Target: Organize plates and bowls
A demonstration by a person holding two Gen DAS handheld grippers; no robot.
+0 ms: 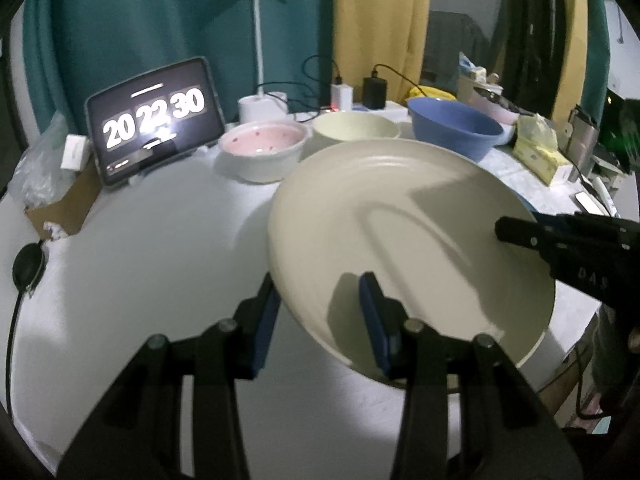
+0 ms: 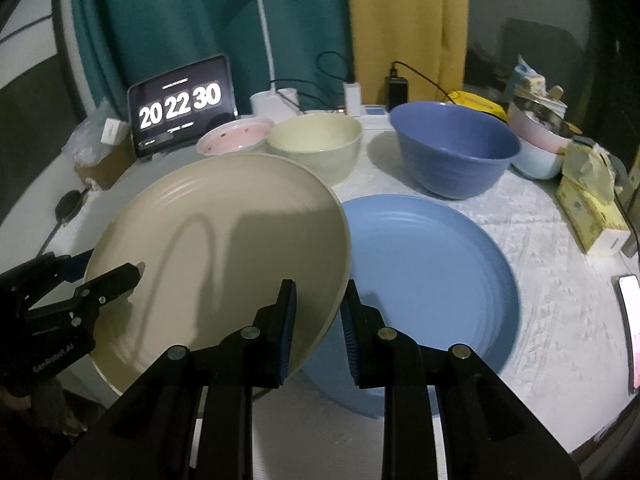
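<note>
A cream plate (image 1: 400,216) (image 2: 224,240) is held tilted above the table between both grippers. My left gripper (image 1: 324,304) straddles its near left rim, one finger above and one below, also seen in the right wrist view (image 2: 108,276). My right gripper (image 2: 318,312) straddles its right rim and shows in the left wrist view (image 1: 516,232). A blue plate (image 2: 432,272) lies flat on the table under the cream plate's right edge. A pink bowl (image 1: 264,148) (image 2: 236,138), a cream bowl (image 1: 356,128) (image 2: 316,144) and a blue bowl (image 1: 456,128) (image 2: 456,148) stand behind.
A tablet clock (image 1: 156,116) and a white desk lamp (image 1: 260,40) stand at the back. A cardboard box (image 1: 64,204) is at the left. Yellow tissue packs (image 2: 592,200) and a pink-and-white bowl stack (image 2: 536,148) are at the right. A phone (image 2: 630,320) lies at the right edge.
</note>
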